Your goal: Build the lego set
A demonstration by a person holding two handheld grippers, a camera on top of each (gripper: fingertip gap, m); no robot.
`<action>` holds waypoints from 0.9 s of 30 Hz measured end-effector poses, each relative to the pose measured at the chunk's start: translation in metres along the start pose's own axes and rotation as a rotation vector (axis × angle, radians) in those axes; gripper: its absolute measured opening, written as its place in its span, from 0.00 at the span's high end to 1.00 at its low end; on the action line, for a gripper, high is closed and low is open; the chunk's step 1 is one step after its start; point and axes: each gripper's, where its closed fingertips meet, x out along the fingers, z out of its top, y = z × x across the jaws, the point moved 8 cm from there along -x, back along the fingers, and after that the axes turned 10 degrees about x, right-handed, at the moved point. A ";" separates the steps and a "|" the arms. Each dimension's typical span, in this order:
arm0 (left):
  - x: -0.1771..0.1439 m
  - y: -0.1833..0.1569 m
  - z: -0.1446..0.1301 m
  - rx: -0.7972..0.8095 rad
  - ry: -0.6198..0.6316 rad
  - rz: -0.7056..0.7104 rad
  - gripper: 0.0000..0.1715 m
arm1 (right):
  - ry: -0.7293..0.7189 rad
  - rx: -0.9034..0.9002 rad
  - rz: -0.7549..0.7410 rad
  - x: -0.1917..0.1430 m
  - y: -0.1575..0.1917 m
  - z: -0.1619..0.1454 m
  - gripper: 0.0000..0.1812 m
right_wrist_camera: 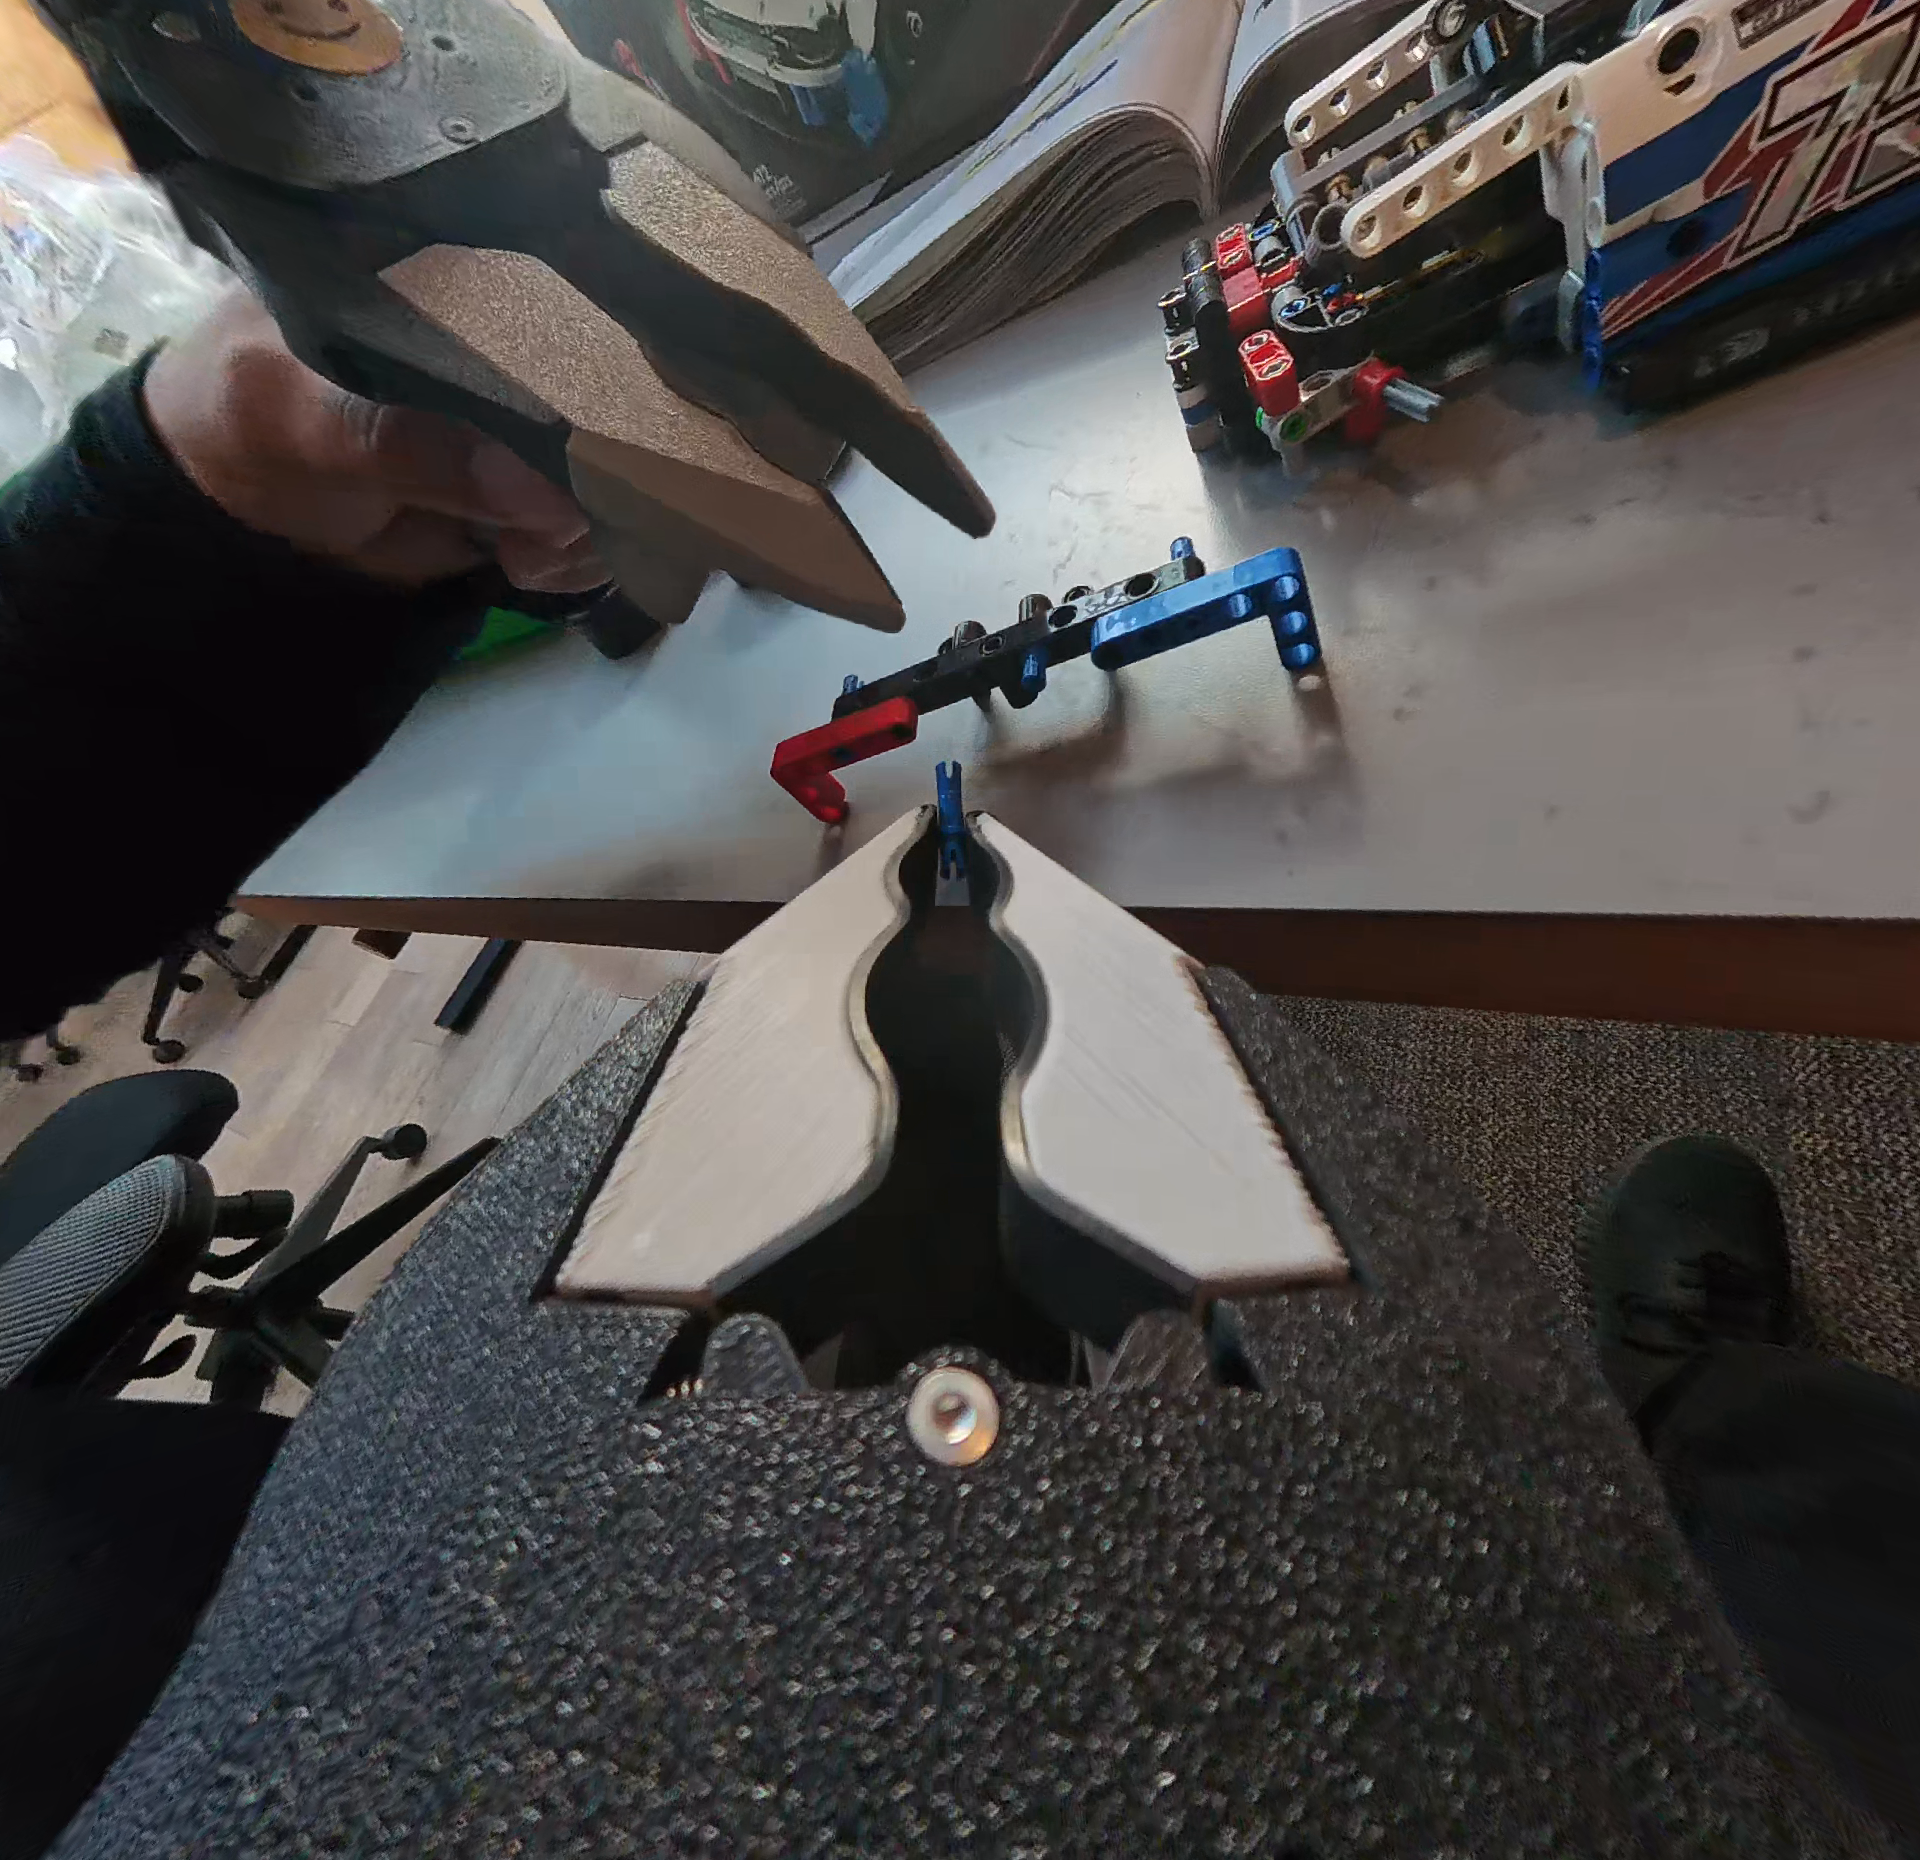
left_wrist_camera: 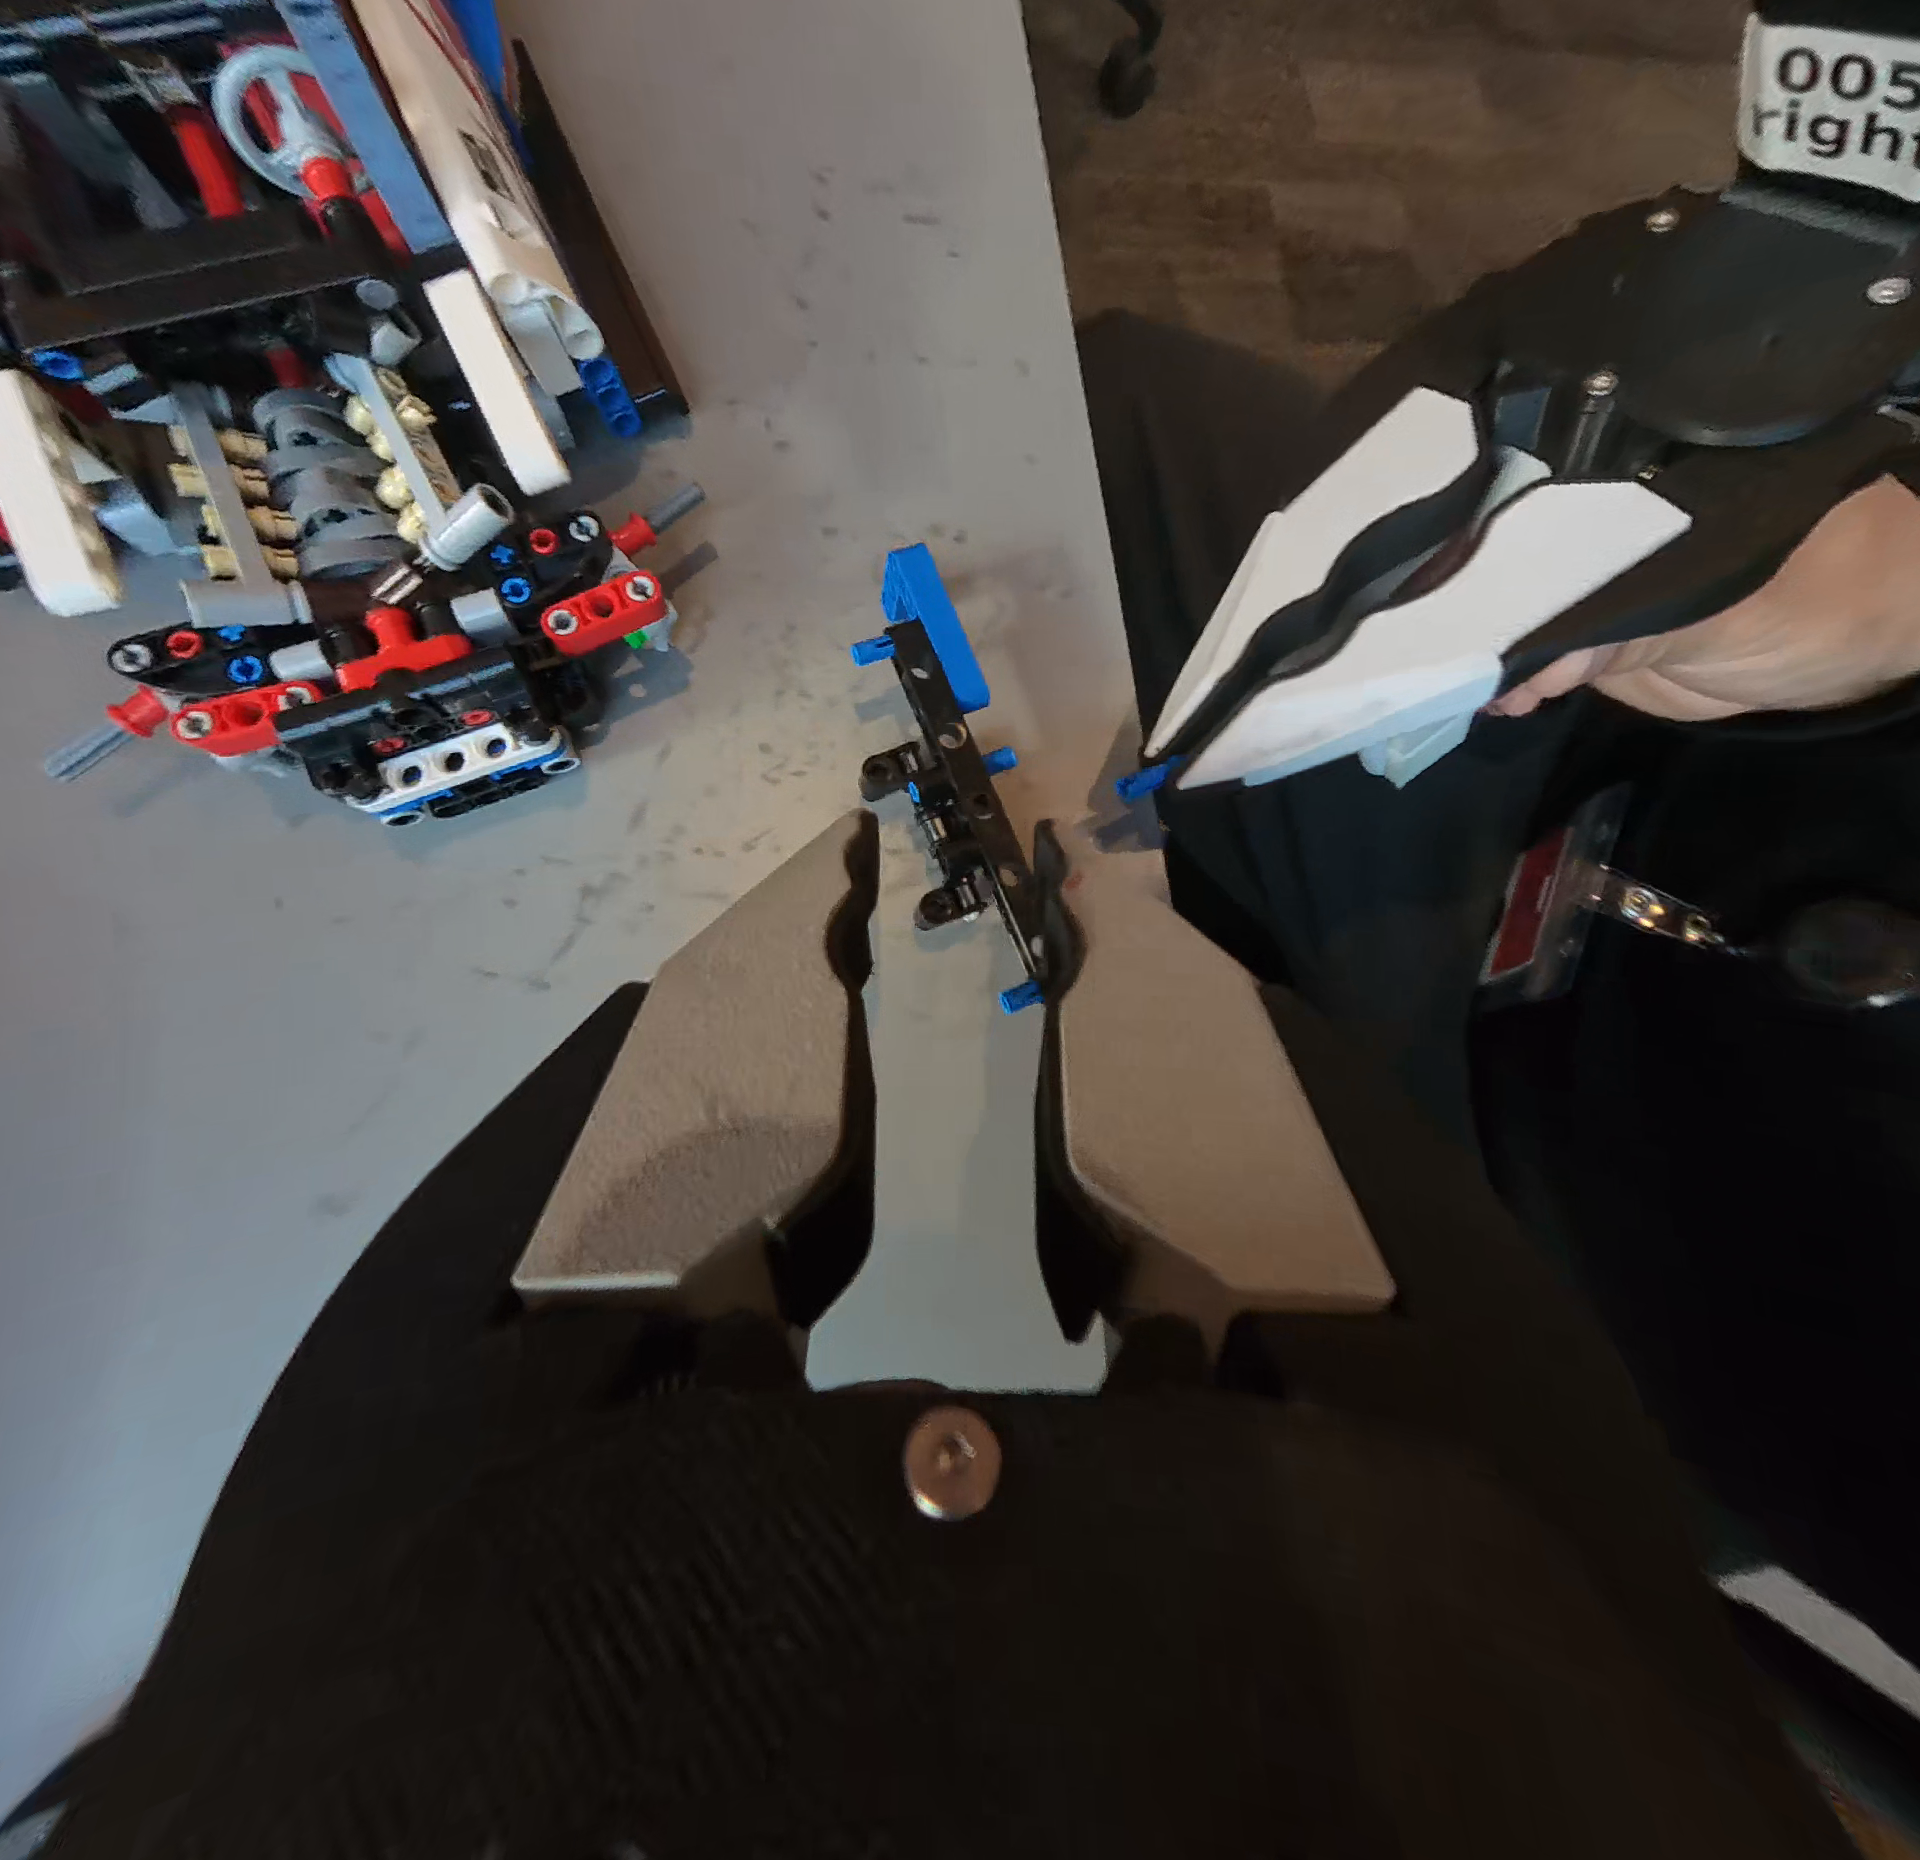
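Tongs on my right (right_wrist_camera: 951, 823) pinch a blue pin (right_wrist_camera: 948, 808); my left tongs (left_wrist_camera: 961, 854) gape over the scuffed grey bench (right_wrist_camera: 1507, 750). Beyond them lies an open book (right_wrist_camera: 1091, 148); below, carpet (right_wrist_camera: 1507, 1062).

left gripper (left_wrist_camera: 961, 880) fingers apart, right gripper (right_wrist_camera: 948, 823) seemingly pinched closed

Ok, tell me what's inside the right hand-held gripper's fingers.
A small blue pin is pinched at the tips of the right hand-held gripper, its top poking out. Its lower end is hidden between the fingers; the wider gap behind shows nothing else.
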 end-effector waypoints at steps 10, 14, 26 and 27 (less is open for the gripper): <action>0.022 -0.001 -0.008 -0.043 0.067 -0.170 0.87 | 0.026 0.078 0.036 0.004 -0.006 0.003 0.98; 0.024 -0.006 -0.009 -0.068 0.044 -0.184 0.88 | 0.033 0.077 0.029 0.005 -0.005 0.001 0.98; 0.008 -0.007 -0.015 -0.106 -0.023 -0.177 0.86 | 0.010 0.104 0.054 0.015 0.000 -0.004 0.98; 0.008 -0.007 -0.014 -0.094 -0.024 -0.179 0.87 | 0.008 0.115 0.056 0.016 0.000 -0.004 0.98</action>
